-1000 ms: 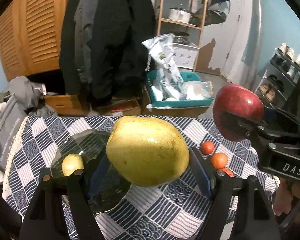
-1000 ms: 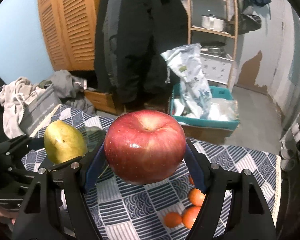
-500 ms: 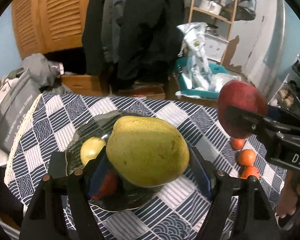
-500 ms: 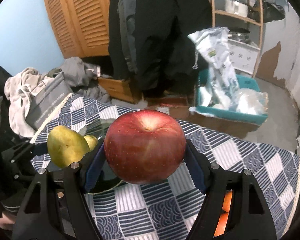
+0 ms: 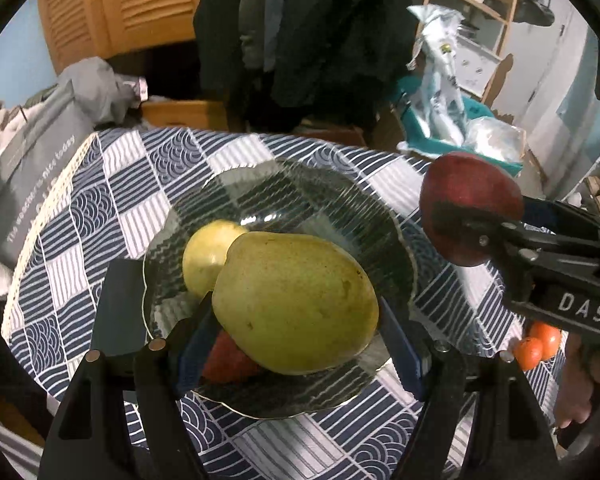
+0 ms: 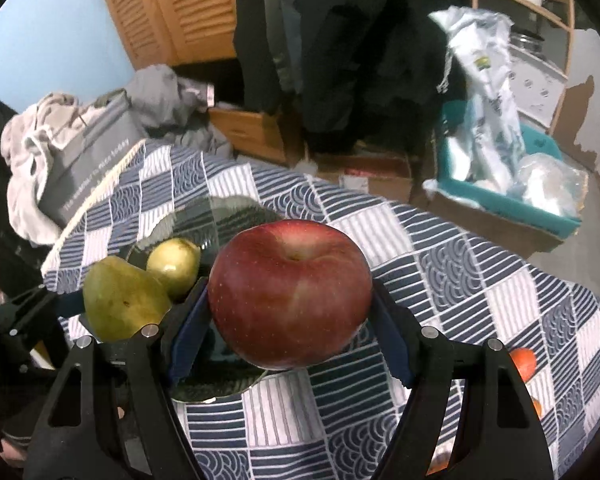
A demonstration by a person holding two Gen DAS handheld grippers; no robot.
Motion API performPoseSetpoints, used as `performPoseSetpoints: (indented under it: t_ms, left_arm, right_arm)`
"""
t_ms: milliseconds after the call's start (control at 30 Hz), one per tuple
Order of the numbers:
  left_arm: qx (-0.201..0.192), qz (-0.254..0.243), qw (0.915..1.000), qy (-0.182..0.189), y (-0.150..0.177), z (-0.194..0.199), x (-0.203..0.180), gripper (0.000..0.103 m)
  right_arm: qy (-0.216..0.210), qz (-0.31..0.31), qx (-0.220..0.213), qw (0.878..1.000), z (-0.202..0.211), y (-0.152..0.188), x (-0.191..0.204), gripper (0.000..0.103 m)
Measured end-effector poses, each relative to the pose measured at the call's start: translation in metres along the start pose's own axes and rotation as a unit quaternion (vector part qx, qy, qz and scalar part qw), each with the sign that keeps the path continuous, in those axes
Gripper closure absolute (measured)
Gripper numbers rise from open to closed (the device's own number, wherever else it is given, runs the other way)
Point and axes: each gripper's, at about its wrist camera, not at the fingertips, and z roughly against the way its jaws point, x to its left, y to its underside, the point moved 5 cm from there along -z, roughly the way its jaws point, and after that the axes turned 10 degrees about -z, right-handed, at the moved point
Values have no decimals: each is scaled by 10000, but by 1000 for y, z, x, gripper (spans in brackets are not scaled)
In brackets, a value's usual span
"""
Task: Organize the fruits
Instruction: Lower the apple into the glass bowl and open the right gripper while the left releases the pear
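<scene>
Tilting steeply down over the glass plate (image 5: pixel 332 184), left tool (image 5: pixel 296 344) clamping pear (image 5: pixel 296 304), right tool (image 6: pixel 290 338) gripping apple (image 6: pixel 290 296)

A small pear (image 5: pixel 206 254) lies in the plate (image 5: pixel 332 200) on the tablecloth (image 5: pixel 140 184); oranges (image 5: pixel 538 346) lie to its right.

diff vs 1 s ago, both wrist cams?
Both grippers came down and in over the glass plate, which now fills much more of both views. The left gripper brought its pear above the plate, near the small yellow-green fruit in it; the right gripper brought the red apple to the plate's edge. Unchanged: both grips, the oranges on the tablecloth.
</scene>
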Motion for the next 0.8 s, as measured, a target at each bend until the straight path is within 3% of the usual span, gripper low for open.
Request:
performPoseSetpoints:
  t_ms: [367,800]
  left_arm:
    - [396,136,9991,114,20,-26,8,24]
    - [385,-123,9991,83,22,-27,5,23]
  right_arm:
    - [-1,208,456,9987,-45,17,16,27]
    - [-88,144,782,9968,-65,27,18,27]
